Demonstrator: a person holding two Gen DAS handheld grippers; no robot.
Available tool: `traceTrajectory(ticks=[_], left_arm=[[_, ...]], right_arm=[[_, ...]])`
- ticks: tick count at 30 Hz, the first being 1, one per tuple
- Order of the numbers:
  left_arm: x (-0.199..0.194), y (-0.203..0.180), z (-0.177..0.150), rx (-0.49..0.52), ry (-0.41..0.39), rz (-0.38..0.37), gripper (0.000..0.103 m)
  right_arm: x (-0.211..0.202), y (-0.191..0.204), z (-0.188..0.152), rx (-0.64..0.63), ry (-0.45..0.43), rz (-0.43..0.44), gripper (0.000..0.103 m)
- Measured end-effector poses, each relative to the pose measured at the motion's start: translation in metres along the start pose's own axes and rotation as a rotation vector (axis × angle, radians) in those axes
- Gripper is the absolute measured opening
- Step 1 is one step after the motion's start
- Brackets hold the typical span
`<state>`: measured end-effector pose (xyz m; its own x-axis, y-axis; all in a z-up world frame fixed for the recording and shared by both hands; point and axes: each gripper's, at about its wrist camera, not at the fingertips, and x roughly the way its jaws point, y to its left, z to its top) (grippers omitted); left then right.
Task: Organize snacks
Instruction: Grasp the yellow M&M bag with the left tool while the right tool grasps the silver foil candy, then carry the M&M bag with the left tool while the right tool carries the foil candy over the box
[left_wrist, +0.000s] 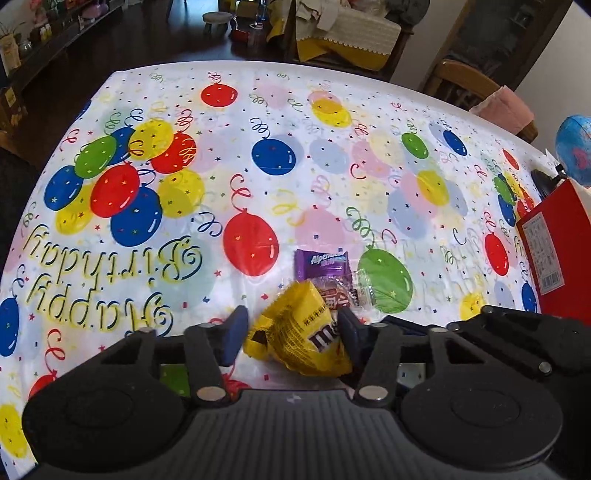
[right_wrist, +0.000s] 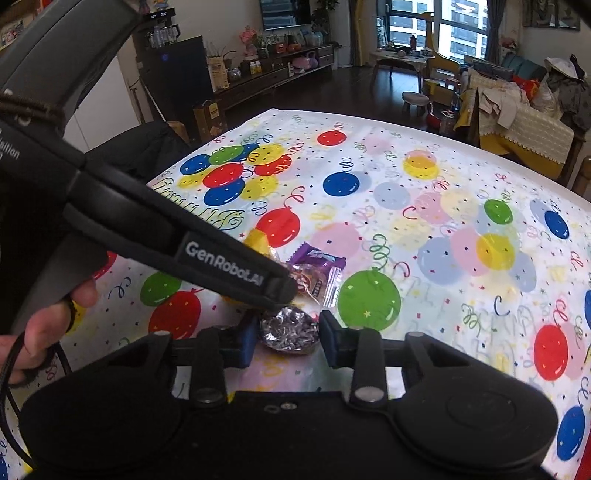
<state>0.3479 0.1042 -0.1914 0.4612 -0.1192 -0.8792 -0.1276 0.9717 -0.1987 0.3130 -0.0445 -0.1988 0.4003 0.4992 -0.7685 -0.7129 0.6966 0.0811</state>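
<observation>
While its jaws stand wide, the left gripper (left_wrist: 290, 328) straddles a crumpled yellow M&M's bag (left_wrist: 301, 334). A purple Alpenliebe packet (left_wrist: 320, 263) lies just ahead. The right gripper (right_wrist: 289, 332) brackets a crinkled silver foil candy (right_wrist: 289, 329); contact unclear.

The bench (left_wrist: 332, 110) wears a white cloth printed with red, blue, yellow and green balloons, curly streamers and yellow birthday lettering. A yellow chocolate bag (left_wrist: 303, 332) shows brown lettering. One candy wrapper (left_wrist: 321, 263) is purple, another sweet (right_wrist: 290, 328) crinkled silver foil. A red box (left_wrist: 554, 243) stands at the bench's right edge. Both tongs are black with blue pads (left_wrist: 233, 332).
</observation>
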Motion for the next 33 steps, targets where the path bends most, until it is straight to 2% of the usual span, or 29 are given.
traceTrajectory(ticks=[14, 25, 33], left_arm=[[-0.032, 0.005, -0.023, -0.027, -0.002, 0.036, 0.047], [-0.087, -0.004, -0.048, -0.044, -0.055, -0.009, 0.047], [-0.131, -0.016, -0.061, -0.010, -0.120, -0.041, 0.047]], right_arm=[[-0.032, 0.004, -0.017, 0.062, 0.013, -0.064, 0.032], [-0.088, 0.009, -0.024, 0.129, -0.027, -0.125, 0.032], [-0.141, 0.016, -0.028, 0.172, -0.083, -0.182, 0.032]])
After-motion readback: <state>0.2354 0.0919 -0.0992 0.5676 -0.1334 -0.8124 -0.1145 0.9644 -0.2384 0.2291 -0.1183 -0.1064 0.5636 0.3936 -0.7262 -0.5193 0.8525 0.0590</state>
